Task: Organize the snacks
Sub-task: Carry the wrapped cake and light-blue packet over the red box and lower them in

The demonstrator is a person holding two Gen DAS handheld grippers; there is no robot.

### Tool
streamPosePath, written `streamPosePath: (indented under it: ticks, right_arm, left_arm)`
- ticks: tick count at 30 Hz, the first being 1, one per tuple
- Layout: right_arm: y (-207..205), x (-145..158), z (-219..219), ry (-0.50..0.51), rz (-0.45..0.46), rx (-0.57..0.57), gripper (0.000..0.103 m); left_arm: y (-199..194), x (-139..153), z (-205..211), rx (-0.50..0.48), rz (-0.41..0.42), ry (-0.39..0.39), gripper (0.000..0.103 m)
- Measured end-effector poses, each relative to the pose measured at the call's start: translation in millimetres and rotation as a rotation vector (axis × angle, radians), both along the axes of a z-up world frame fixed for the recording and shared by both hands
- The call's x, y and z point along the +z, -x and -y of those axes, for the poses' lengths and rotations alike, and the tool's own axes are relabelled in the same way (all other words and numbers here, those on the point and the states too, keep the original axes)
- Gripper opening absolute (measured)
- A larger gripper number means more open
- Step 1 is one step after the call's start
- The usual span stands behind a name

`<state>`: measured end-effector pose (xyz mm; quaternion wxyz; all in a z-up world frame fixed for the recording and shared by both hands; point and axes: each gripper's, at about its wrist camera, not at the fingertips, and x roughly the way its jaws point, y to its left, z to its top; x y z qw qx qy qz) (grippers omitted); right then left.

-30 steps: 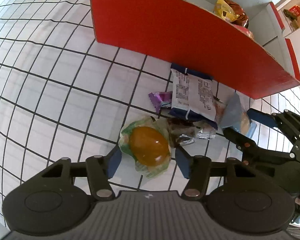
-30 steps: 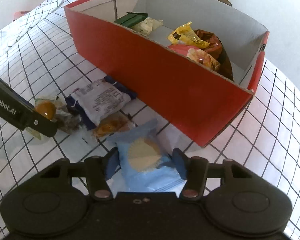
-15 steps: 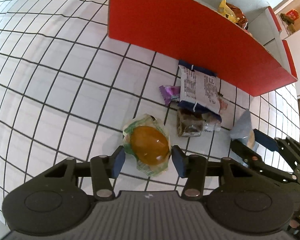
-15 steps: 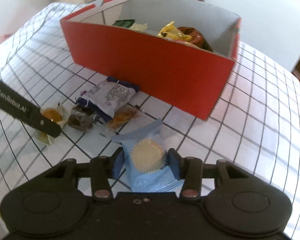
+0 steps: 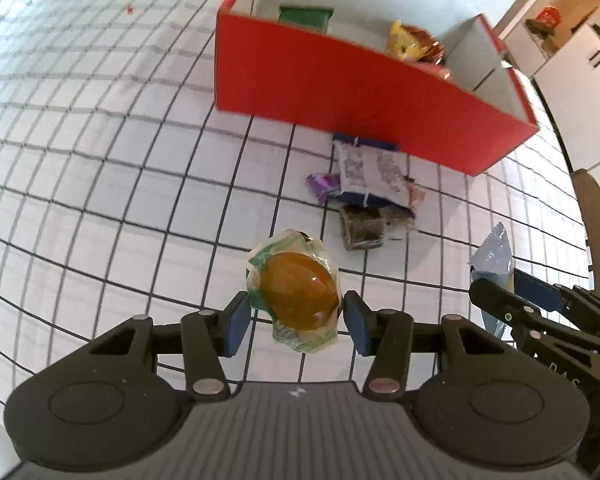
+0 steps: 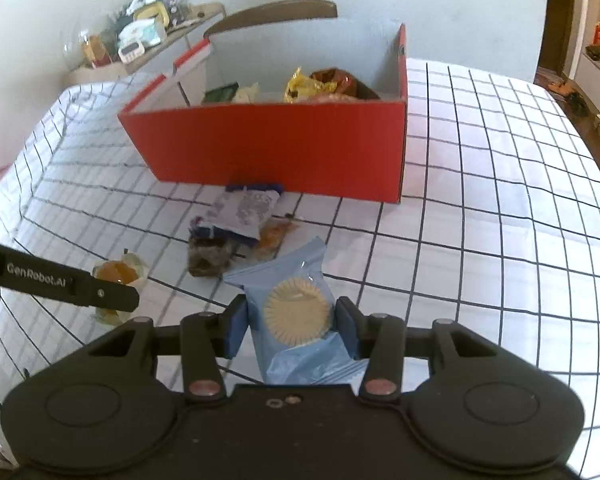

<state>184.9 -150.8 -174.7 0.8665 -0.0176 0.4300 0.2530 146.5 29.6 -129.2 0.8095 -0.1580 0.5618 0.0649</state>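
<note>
Gridded white tablecloth [image 6: 480,208] is spread over the table, with a red cardboard box [image 6: 284,148] standing mid-table, already holding a green packet and yellow and brown bags. Left gripper [image 5: 296,316] is seen pinching an orange jelly cup in a green-printed wrapper [image 5: 298,292], pads pressed to both sides. Right gripper [image 6: 290,326] is clamped on a blue-wrapped round cookie pack [image 6: 296,312]; both packs appear lifted off the cloth, though contact underneath cannot be confirmed. A small pile is left just in front of the box wall: a white-and-navy biscuit pack [image 5: 370,172], a purple candy [image 5: 324,184], a brown wrapped cake [image 5: 362,228] and an orange-tinted clear packet [image 6: 274,236]. Step in hand is judged to be carry-and-drop into the box. Grip should be kept firm but not crushing: the jelly cup looks soft and slippery, the cookie brittle. Both packs should be raised above the front wall before being moved forward, so the rim is not clipped. Grippers are close together, so release one at a time is advised. Similar snacks should be dropped beside their like inside.
</note>
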Motion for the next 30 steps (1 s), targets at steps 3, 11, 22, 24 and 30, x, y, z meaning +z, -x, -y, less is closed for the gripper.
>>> streamPosePath:
  ticks: [3,11,22,24,30]
  right_arm:
    - [6.6,11.9,-1.2,-0.012,0.017,-0.021,0.046]
    - [14.2,44.1,-4.8,-0.056,0.068,-0.066,0.046]
    - [1.7,91.1,-12.7,-0.1,0.156,-0.101,0.046]
    - [-2.8,100.3,-14.7,-0.105,0.177,-0.103,0.046]
    - [-22.3,123.6,-20.4,-0.122,0.226,-0.118,0.046]
  left_arm:
    - [3.7,13.6,3.2,-0.021,0.031,-0.035,0.05]
    - [3.4,48.9,10.9,-0.062,0.102,-0.092,0.05]
    - [-15.1,101.8,10.7,-0.092,0.209,-0.122,0.05]
    - [-20.6,110.7,10.5,-0.096,0.229,-0.138,0.05]
    - [-42.4,131.6,7.1,-0.102,0.267,-0.169,0.05]
